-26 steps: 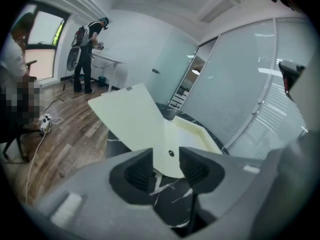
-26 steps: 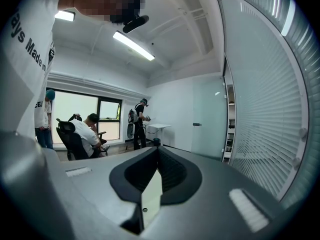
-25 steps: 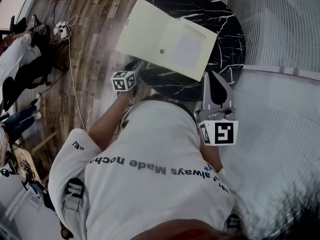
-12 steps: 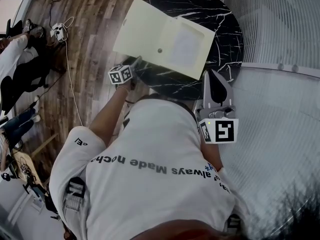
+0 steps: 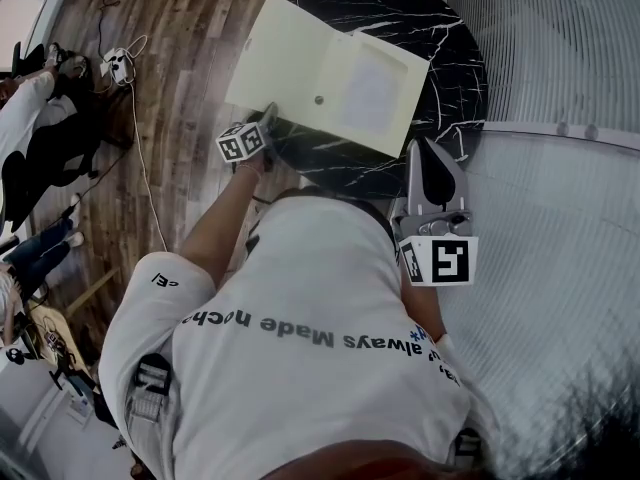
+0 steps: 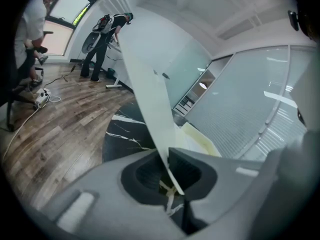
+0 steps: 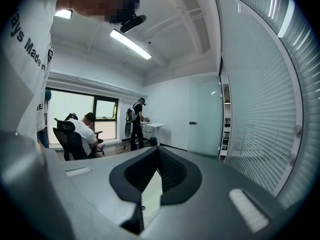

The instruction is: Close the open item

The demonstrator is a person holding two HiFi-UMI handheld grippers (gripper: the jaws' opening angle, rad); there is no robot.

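Photographed from above a round black marble table (image 5: pixel 455 68) on a wood floor (image 5: pixel 190 58), beside slatted glass walls (image 5: pixel 560 48). Found the pale yellow folder (image 5: pixel 330 83) spread open there, right half flat on the stone, left flap jutting past the table's rim over the floor, a small round snap (image 5: pixel 319 99) near the fold. Pinched the flap's near edge in the left gripper (image 5: pixel 268 116), jaws having just been closing and now clamped on the thin board. Showed that flap only edge-on in the left gripper view, its face unreadable. Held the right gripper (image 5: pixel 428 153) clear of the folder by the table's near-right rim, jaws together and empty. Lost the table's near edge behind a white shirt (image 5: pixel 320 338). Cropped seated people (image 5: pixel 40 118) at the left border.
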